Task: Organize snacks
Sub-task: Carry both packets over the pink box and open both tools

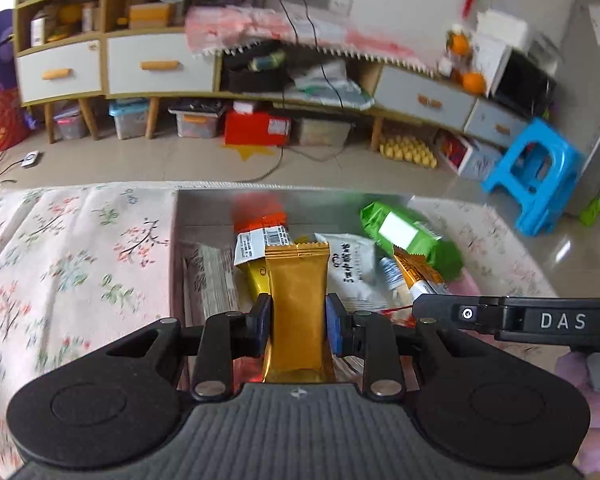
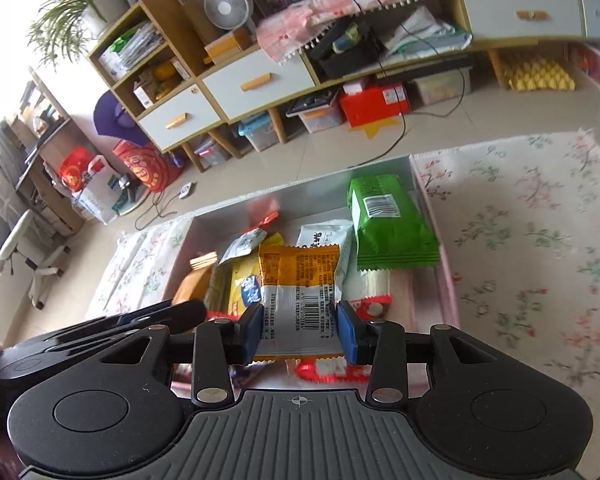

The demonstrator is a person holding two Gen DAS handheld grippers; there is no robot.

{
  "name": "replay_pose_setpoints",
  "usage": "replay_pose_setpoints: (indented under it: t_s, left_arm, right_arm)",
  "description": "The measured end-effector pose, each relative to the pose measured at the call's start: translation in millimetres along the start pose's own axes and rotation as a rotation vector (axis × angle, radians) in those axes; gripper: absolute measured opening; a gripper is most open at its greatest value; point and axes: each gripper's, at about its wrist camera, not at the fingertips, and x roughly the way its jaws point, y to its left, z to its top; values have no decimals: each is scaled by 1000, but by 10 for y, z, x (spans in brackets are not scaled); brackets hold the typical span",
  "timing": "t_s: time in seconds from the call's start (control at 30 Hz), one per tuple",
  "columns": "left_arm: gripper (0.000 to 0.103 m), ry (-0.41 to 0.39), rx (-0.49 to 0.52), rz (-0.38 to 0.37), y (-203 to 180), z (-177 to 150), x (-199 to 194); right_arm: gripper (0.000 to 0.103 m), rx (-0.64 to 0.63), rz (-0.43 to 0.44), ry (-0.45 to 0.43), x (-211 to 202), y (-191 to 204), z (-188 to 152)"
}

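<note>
My left gripper (image 1: 298,320) is shut on a gold foil snack bar (image 1: 298,300), held upright over an open box (image 1: 204,208) of snacks. My right gripper (image 2: 300,326) is shut on an orange and white snack packet (image 2: 298,280) with a barcode, also above the box (image 2: 228,216). Inside lie a green packet (image 1: 410,236) (image 2: 384,224), a white packet (image 1: 350,268) (image 2: 324,236), a yellow packet (image 2: 244,284) and an orange-topped one (image 1: 260,220). The right gripper's black body (image 1: 516,318) shows at the right edge of the left wrist view.
The box sits on a floral cloth (image 1: 72,264) (image 2: 532,248). Beyond is tiled floor with cables, a blue plastic stool (image 1: 536,176), a long low cabinet (image 1: 160,64) with storage bins and a red box (image 1: 256,128) beneath it.
</note>
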Motion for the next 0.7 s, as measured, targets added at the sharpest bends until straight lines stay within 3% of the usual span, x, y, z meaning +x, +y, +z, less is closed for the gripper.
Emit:
replay_pose_setpoints:
  t_s: [0.17,0.37,0.7]
  left_arm:
    - [26,44,35,0,2,45,215]
    - [26,29,54,58,101,113,326]
    - [26,-6,35,64,133,170,385]
  right_arm:
    - [38,20,-9,-2,139,-48,51]
    - [38,33,-7,2,273,-104,110]
    - [39,58,0,1,370,-140,146]
